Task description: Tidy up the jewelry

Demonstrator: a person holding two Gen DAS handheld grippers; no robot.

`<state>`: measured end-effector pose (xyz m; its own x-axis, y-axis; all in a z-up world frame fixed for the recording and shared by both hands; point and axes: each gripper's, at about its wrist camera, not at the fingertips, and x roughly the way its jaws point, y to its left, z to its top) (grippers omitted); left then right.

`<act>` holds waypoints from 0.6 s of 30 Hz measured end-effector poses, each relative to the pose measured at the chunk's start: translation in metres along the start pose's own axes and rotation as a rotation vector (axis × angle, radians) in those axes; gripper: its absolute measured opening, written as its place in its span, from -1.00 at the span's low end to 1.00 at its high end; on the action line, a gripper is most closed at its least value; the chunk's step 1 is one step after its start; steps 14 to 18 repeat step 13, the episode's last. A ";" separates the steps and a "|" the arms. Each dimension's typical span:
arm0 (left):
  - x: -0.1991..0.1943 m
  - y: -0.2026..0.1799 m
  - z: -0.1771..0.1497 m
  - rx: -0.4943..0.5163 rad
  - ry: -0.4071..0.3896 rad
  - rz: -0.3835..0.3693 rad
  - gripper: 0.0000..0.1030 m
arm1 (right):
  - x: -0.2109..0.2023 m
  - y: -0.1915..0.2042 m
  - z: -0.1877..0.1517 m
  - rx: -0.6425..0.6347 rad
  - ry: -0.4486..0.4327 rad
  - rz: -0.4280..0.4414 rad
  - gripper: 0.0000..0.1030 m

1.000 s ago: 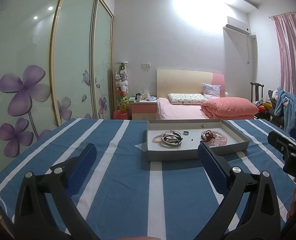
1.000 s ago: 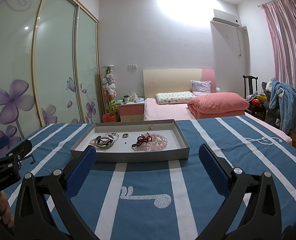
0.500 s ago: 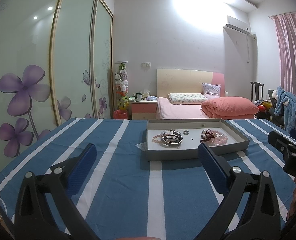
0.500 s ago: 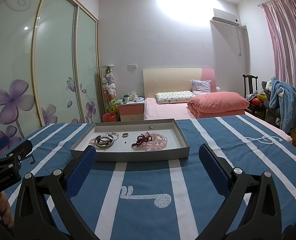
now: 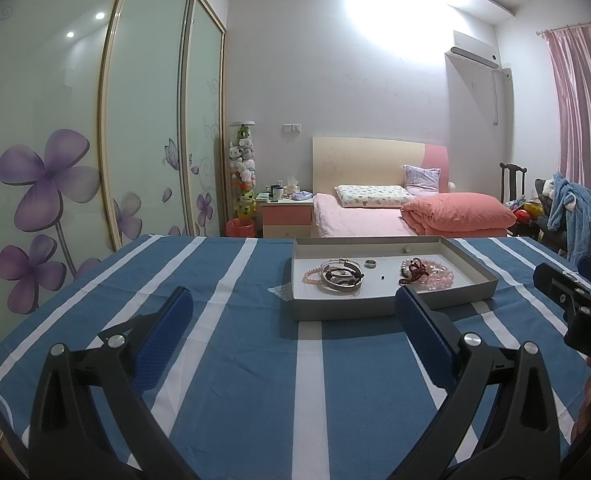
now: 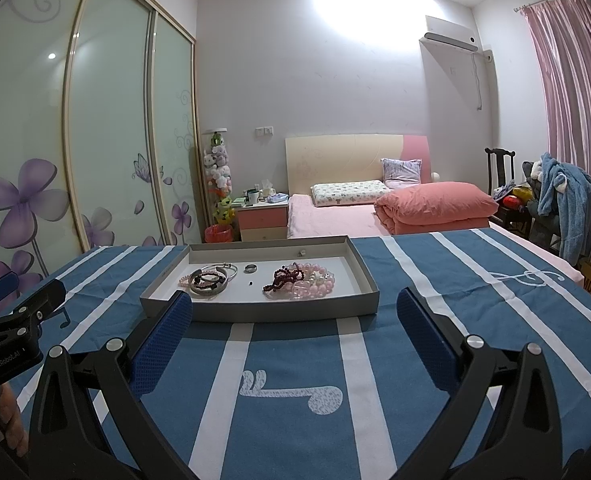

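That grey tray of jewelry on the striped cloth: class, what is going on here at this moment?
A person holds a two-finger gripper in each hand above a blue-and-white striped cloth. Both the left gripper and the right gripper are open and hold nothing. Ahead of them sits the grey tray, holding a pile of silver bangles, a ring and a heap of pink and dark red beaded bracelets. Nothing has been picked up yet; sorting has not visibly begun.

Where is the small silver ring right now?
The small silver ring lies in the shallow grey tray, mid-floor toward the back, between the silver bangle pile on its left and the pink bead bracelets on its right.
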<state>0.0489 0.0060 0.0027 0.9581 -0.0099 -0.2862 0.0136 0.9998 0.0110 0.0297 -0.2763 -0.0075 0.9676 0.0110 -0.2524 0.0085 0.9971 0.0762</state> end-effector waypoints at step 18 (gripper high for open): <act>0.000 -0.001 -0.003 -0.003 0.006 -0.005 0.92 | -0.001 0.000 -0.002 0.000 0.002 0.000 0.97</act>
